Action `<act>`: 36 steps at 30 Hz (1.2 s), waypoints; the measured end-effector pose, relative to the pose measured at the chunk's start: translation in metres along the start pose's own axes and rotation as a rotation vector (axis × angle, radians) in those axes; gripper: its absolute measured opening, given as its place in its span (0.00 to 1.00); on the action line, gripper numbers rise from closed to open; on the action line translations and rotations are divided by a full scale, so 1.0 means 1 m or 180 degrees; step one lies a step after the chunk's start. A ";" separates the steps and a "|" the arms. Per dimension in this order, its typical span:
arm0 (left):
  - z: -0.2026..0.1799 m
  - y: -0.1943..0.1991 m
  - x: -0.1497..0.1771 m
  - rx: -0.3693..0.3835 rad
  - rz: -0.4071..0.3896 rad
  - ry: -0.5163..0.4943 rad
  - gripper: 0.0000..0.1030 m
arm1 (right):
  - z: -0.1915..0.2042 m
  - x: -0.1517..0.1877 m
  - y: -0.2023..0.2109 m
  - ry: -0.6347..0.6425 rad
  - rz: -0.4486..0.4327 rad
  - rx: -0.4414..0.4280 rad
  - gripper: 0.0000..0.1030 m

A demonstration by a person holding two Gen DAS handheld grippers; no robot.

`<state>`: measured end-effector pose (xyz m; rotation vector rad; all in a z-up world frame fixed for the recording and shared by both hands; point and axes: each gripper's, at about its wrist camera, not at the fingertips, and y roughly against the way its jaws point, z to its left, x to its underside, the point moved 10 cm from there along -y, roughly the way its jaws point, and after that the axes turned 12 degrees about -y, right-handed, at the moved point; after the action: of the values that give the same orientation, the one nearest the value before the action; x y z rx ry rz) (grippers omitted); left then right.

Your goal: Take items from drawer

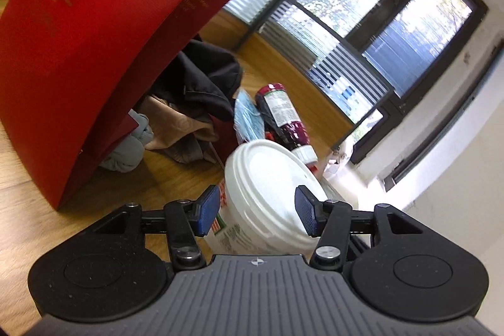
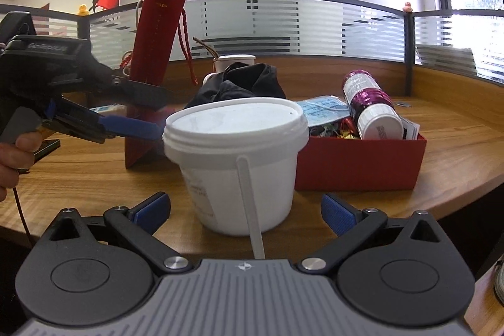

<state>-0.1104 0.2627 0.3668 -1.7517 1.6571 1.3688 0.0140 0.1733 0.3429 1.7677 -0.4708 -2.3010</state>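
In the left wrist view the left gripper (image 1: 256, 210) is sitting at lower centre, its blue fingers (image 1: 208, 209) spread apart on either side of the white tub (image 1: 267, 194). The pads are flanking the lid's rim, but whether they are touching it cannot be told. In the right wrist view the same gripper is reaching in from the left edge, one blue finger lying just beside the tub's lid.

The right gripper (image 2: 245, 211) is hanging wide open at the bottom of its frame, holding nothing, its fingers (image 2: 338, 213) standing apart from the tub's sides. The tub is standing upright on the desk (image 2: 456, 140) at centre, lid on, its thin handle (image 2: 250, 210) hanging down the front. A red box (image 2: 359, 162) is sitting just right of the tub, a bottle (image 2: 371, 106) lying in it. A red bag (image 2: 151, 52) is standing behind at upper left.
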 end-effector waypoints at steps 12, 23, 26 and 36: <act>-0.016 0.002 0.036 0.0057 0.0172 -0.0342 0.47 | 0.000 0.013 -0.006 0.0059 0.0043 -0.0012 0.61; -0.004 -0.017 0.045 -0.0030 0.0186 -0.0308 0.33 | 0.016 0.004 -0.033 0.0112 0.0073 -0.0055 0.59; 0.001 -0.020 0.038 -0.0077 0.0121 -0.0277 0.33 | 0.020 0.001 -0.045 0.0113 0.0063 -0.0047 0.59; 0.023 -0.035 0.021 -0.0285 -0.0011 -0.0116 0.33 | 0.020 -0.015 -0.080 0.0074 0.0053 -0.0026 0.59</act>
<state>-0.0910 0.2776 0.3269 -1.7667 1.5956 1.4857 0.0013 0.2557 0.3318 1.7780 -0.4694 -2.2655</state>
